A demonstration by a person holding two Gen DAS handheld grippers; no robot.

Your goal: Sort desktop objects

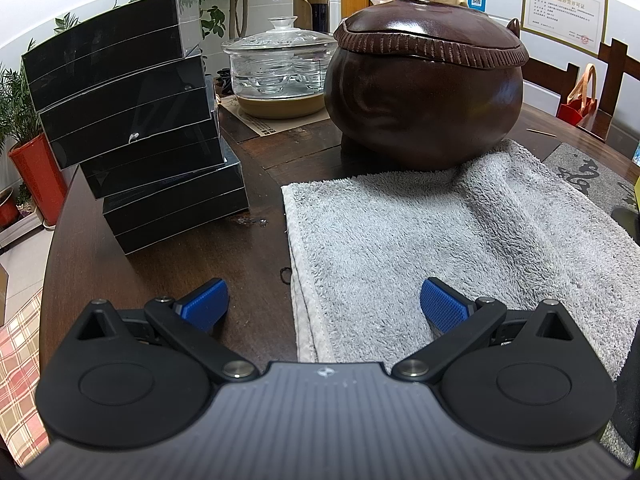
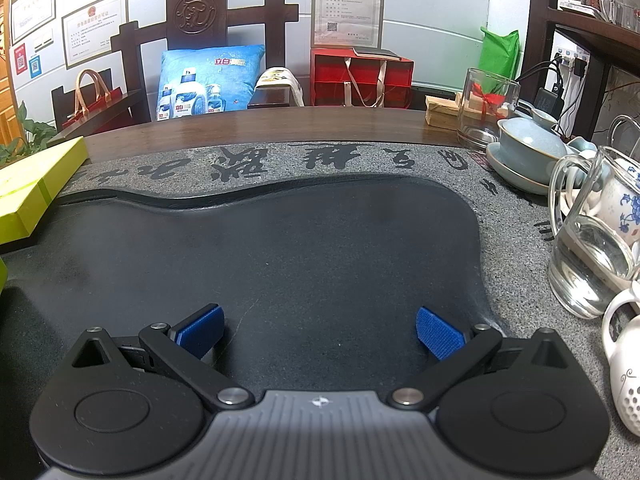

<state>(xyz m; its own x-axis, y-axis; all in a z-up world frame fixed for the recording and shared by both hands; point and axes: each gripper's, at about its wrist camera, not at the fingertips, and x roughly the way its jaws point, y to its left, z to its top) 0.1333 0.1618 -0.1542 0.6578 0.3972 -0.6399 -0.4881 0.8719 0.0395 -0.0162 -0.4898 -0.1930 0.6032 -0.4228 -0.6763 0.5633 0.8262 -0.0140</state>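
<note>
My left gripper [image 1: 324, 304] is open and empty, low over the left edge of a grey towel [image 1: 460, 232] on the dark wooden table [image 1: 180, 264]. A stack of black boxes [image 1: 132, 120] stands ahead on the left. A brown clay pot with a lid [image 1: 424, 88] stands behind the towel. My right gripper [image 2: 320, 330] is open and empty above the dark stone tea tray [image 2: 312, 248]. A glass pitcher with water [image 2: 592, 240], a celadon lidded cup on a saucer [image 2: 528, 148] and a white teapot [image 2: 628, 364] stand at the tray's right.
A glass lidded bowl with cups [image 1: 280, 68] stands behind the boxes. A tall empty glass [image 2: 484, 108] and a wrapped parcel [image 2: 444, 112] sit at the far right. Yellow-green boxes [image 2: 32, 188] lie at the tray's left. A wooden chair with a blue cushion [image 2: 208, 80] is behind the table.
</note>
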